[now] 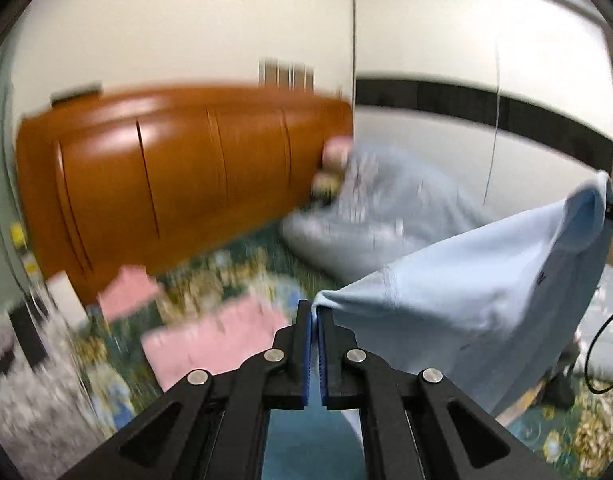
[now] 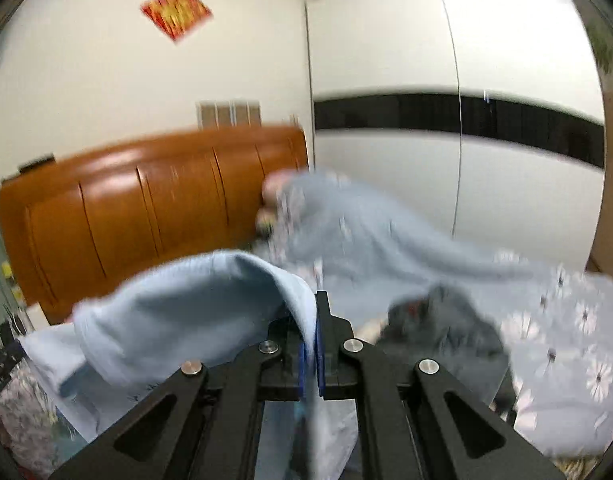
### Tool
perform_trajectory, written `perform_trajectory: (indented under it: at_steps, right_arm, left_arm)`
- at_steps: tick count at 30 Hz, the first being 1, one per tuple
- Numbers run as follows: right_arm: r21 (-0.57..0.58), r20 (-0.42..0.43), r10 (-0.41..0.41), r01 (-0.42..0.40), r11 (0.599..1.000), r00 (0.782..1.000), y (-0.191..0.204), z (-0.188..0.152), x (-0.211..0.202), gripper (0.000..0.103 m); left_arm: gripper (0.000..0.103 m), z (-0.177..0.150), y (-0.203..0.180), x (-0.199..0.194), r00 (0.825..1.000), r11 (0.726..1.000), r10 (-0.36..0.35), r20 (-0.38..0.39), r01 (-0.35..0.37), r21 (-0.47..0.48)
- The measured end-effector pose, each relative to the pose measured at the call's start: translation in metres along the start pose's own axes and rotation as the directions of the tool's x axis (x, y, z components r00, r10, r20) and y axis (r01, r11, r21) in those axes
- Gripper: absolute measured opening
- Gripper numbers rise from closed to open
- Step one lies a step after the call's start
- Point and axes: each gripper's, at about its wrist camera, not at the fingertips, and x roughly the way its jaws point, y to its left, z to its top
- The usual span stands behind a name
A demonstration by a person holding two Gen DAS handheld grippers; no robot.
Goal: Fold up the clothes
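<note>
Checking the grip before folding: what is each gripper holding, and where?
Both hold the light blue garment by its edge: left gripper, right gripper.

The right claw (image 2: pixel 313 312) pinches a pale blue garment (image 2: pixel 178 304) above the bed (image 2: pixel 566 360), its wooden headboard (image 2: pixel 146 208) behind.

Wooden headboard (image 1: pixel 178 176) and heaped quilt (image 2: pixel 366 232) seemingly block ahead.

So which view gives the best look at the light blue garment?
The left wrist view: the light blue garment hangs spread between both grippers, fairly sharp, with a seam and small dark mark visible. The right wrist view shows it bunched, blurred and draped over the right gripper.
</note>
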Motion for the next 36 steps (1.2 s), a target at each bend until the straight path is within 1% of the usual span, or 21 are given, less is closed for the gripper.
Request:
perform_trajectory:
  at_steps: [2, 5, 8, 10, 12, 14, 16, 17, 18, 19, 21, 23, 25, 27, 28, 29, 31, 32, 33, 35, 36]
  right_arm:
    - [-0.013, 0.053, -0.001, 0.001, 1.000, 0.999, 0.006, 0.014, -0.023, 0.004]
    - [-0.020, 0.090, -0.008, 0.010, 1.000, 0.996, 0.011, 0.018, -0.053, 0.004]
    - [-0.022, 0.067, -0.029, 0.031, 0.999, 0.997, 0.009, 0.001, -0.074, 0.004]
    - [-0.018, 0.040, -0.049, 0.050, 0.999, 0.998, 0.004, -0.015, -0.085, 0.004]
    - [0.000, 0.002, -0.066, 0.066, 0.998, 0.998, -0.007, -0.032, -0.097, 0.004]
    - [0.003, -0.014, -0.096, 0.096, 0.995, 0.995, -0.017, -0.038, -0.111, 0.004]
    - [-0.010, 0.003, -0.139, 0.139, 0.990, 0.990, -0.028, -0.034, -0.127, 0.004]
    - [-0.019, 0.029, -0.157, 0.157, 0.987, 0.987, -0.030, -0.025, -0.136, 0.004]
    - [-0.028, 0.054, -0.173, 0.175, 0.984, 0.983, -0.032, -0.016, -0.145, 0.004]
    - [-0.041, 0.072, -0.175, 0.178, 0.983, 0.982, -0.031, -0.007, -0.150, 0.004]
    - [-0.075, 0.095, -0.171, 0.179, 0.981, 0.981, -0.025, 0.010, -0.152, 0.004]
    - [-0.129, 0.064, -0.137, 0.145, 0.981, 0.988, -0.011, 0.018, -0.131, 0.004]
    - [-0.169, -0.029, -0.093, 0.087, 0.982, 0.995, 0.005, 0.007, -0.090, 0.004]
    - [-0.199, -0.143, -0.050, 0.020, 0.980, 0.988, 0.021, -0.013, -0.045, 0.004]
    - [-0.201, -0.206, -0.031, -0.012, 0.980, 0.978, 0.029, -0.029, -0.021, 0.004]
    - [-0.201, -0.289, -0.011, -0.049, 0.978, 0.957, 0.040, -0.055, 0.010, 0.004]
    - [-0.197, -0.431, 0.012, -0.107, 0.975, 0.902, 0.057, -0.106, 0.061, 0.004]
    - [-0.193, -0.491, 0.017, -0.128, 0.973, 0.871, 0.064, -0.131, 0.082, 0.004]
    - [-0.178, -0.549, 0.031, -0.153, 0.972, 0.835, 0.073, -0.157, 0.102, 0.004]
    - [-0.148, -0.650, 0.054, -0.195, 0.970, 0.758, 0.092, -0.206, 0.140, 0.004]
    - [-0.138, -0.679, 0.065, -0.213, 0.967, 0.732, 0.095, -0.222, 0.147, 0.004]
  left_arm:
    - [0.003, 0.014, 0.006, -0.026, 0.998, 1.000, -0.014, 0.056, 0.014, 0.000]
    - [0.003, 0.014, 0.010, -0.058, 0.995, 0.999, -0.032, 0.090, 0.031, 0.009]
    - [0.003, -0.008, 0.012, -0.079, 0.995, 0.998, -0.067, 0.070, 0.067, 0.007]
    - [0.003, -0.029, 0.012, -0.090, 0.993, 0.994, -0.111, 0.037, 0.112, -0.012]
    - [0.003, -0.051, 0.007, -0.103, 0.985, 0.984, -0.175, -0.001, 0.175, -0.044]
    - [0.003, -0.063, 0.000, -0.119, 0.961, 0.959, -0.275, -0.032, 0.272, -0.079]
    - [0.003, -0.064, -0.010, -0.138, 0.922, 0.919, -0.386, -0.037, 0.381, -0.106]
    - [0.003, -0.062, -0.015, -0.151, 0.904, 0.901, -0.426, -0.026, 0.422, -0.104]
    - [0.003, -0.059, -0.017, -0.161, 0.891, 0.888, -0.453, -0.012, 0.450, -0.096]
    - [0.003, -0.056, -0.016, -0.165, 0.885, 0.881, -0.466, -0.008, 0.463, -0.098]
    - [0.003, -0.055, -0.012, -0.168, 0.875, 0.870, -0.483, -0.011, 0.479, -0.117]
    - [0.003, -0.062, -0.003, -0.161, 0.878, 0.871, -0.477, -0.035, 0.467, -0.152]
    - [0.003, -0.077, 0.006, -0.145, 0.886, 0.880, -0.454, -0.093, 0.429, -0.204]
    - [0.003, -0.102, 0.017, -0.119, 0.896, 0.897, -0.409, -0.174, 0.359, -0.258]
    - [0.003, -0.116, 0.022, -0.105, 0.897, 0.905, -0.384, -0.217, 0.319, -0.282]
    - [0.003, -0.133, 0.028, -0.090, 0.896, 0.913, -0.355, -0.266, 0.272, -0.302]
    - [0.003, -0.170, 0.041, -0.058, 0.882, 0.927, -0.294, -0.368, 0.170, -0.333]
    - [0.003, -0.189, 0.047, -0.044, 0.869, 0.929, -0.266, -0.417, 0.116, -0.351]
    - [0.003, -0.207, 0.056, -0.033, 0.854, 0.922, -0.249, -0.456, 0.066, -0.382]
    - [0.003, -0.240, 0.078, -0.015, 0.821, 0.893, -0.231, -0.522, -0.034, -0.449]
    - [0.003, -0.256, 0.089, -0.006, 0.802, 0.875, -0.225, -0.554, -0.085, -0.478]
